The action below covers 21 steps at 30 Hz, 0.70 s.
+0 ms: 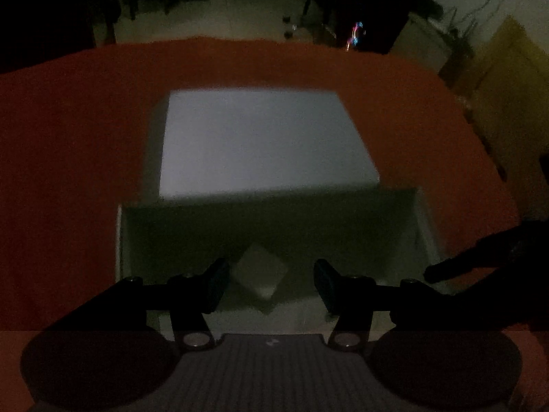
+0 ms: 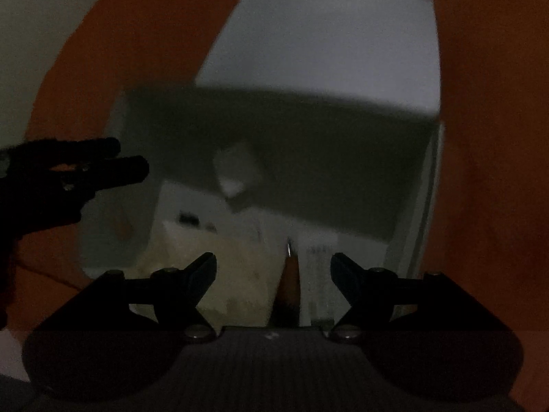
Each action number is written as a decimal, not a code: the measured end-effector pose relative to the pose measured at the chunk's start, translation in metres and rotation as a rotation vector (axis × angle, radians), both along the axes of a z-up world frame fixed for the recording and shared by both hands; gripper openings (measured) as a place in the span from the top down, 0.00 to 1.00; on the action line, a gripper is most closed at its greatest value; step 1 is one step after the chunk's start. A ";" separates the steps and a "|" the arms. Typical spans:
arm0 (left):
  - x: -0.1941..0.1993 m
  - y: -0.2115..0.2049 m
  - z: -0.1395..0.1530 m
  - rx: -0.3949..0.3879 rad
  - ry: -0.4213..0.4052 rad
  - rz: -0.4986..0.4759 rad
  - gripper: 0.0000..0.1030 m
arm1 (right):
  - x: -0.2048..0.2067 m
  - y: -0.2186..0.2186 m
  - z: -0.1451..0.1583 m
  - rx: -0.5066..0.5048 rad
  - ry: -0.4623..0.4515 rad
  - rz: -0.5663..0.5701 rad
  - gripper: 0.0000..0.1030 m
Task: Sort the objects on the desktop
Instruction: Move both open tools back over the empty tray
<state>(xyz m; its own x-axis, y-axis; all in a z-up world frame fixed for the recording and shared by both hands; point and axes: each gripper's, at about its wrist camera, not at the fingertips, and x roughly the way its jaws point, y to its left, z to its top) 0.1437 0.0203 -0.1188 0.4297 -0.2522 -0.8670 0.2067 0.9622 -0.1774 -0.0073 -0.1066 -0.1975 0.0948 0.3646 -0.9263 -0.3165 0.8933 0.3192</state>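
over the white box (image 1: 425,213) on orange cloth (image 1: 68,137) | left gripper (image 1: 271,285) jaws released | right gripper (image 2: 273,281) jaws released | small white block (image 1: 259,273) inside, near

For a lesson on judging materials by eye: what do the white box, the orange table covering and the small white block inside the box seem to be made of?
White box: probably cardboard or thin board, matte; flat faces, sharp folded edges, no glare.
Orange table covering: likely cloth, matte; even colour without reflections, though dim light leaves it open.
Small white block: perhaps an eraser or foam; pale, dull, cube-like. Too dark and blurred to be sure.
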 end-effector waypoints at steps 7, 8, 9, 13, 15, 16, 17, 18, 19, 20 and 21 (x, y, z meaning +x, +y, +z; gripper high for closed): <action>0.031 0.002 0.021 -0.027 -0.048 0.033 0.51 | 0.033 0.005 0.046 0.055 -0.107 -0.042 0.25; 0.036 0.003 0.021 -0.027 -0.048 0.036 0.51 | 0.038 0.006 0.049 0.056 -0.116 -0.049 0.25; 0.041 0.004 0.021 -0.024 -0.050 0.043 0.51 | 0.042 0.006 0.051 0.055 -0.125 -0.058 0.25; 0.060 0.009 0.019 -0.012 -0.055 0.070 0.51 | 0.061 0.005 0.054 0.050 -0.135 -0.084 0.25; 0.068 0.013 0.018 -0.008 -0.046 0.083 0.51 | 0.071 0.006 0.053 0.043 -0.128 -0.094 0.25; 0.073 0.015 0.018 -0.008 -0.041 0.090 0.51 | 0.076 0.006 0.052 0.040 -0.124 -0.099 0.25; 0.077 0.017 0.017 -0.008 -0.037 0.094 0.51 | 0.081 0.006 0.053 0.038 -0.127 -0.108 0.25; 0.081 0.018 0.016 -0.007 -0.032 0.090 0.50 | 0.090 0.001 0.057 0.035 -0.135 -0.121 0.24; 0.088 0.018 0.014 -0.002 -0.027 0.084 0.50 | 0.099 -0.001 0.058 0.035 -0.140 -0.128 0.23; 0.095 0.019 0.011 0.004 -0.026 0.084 0.50 | 0.108 0.000 0.058 0.037 -0.141 -0.131 0.23; 0.101 0.019 0.009 0.011 -0.026 0.083 0.50 | 0.115 0.000 0.057 0.036 -0.144 -0.135 0.22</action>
<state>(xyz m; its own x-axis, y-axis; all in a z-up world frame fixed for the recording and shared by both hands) 0.2452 0.0398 -0.1097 0.4709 -0.2055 -0.8579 0.1308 0.9780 -0.1625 0.1078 -0.1069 -0.1403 0.2757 0.3717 -0.8865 -0.2388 0.9198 0.3114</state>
